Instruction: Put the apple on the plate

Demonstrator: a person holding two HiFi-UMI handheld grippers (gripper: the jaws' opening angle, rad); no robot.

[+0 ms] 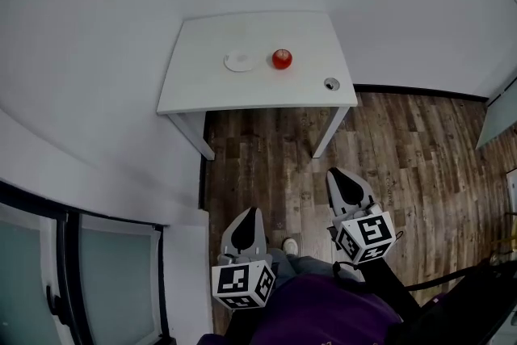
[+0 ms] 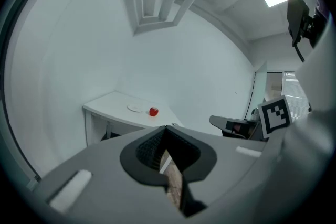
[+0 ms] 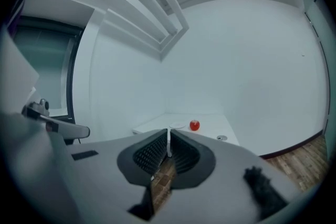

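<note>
A red apple [image 1: 281,58] sits on a white table [image 1: 202,89] against the wall, just right of a small white plate [image 1: 241,61]. Both grippers are held over the wooden floor, well short of the table and pointing toward it. My left gripper [image 1: 250,212] is shut with nothing in it, and so is my right gripper [image 1: 338,172]. In the left gripper view the apple [image 2: 153,111] and plate [image 2: 135,108] lie far beyond the closed left gripper [image 2: 166,127]. The right gripper view shows the apple [image 3: 195,125] and plate [image 3: 177,125] past the closed right gripper [image 3: 168,131].
A small round grey fitting [image 1: 331,83] is set in the table's near right corner. Wooden floor [image 1: 266,166] lies between me and the table legs. A glass door [image 1: 81,279] is at the lower left, and white walls stand behind and to the left of the table.
</note>
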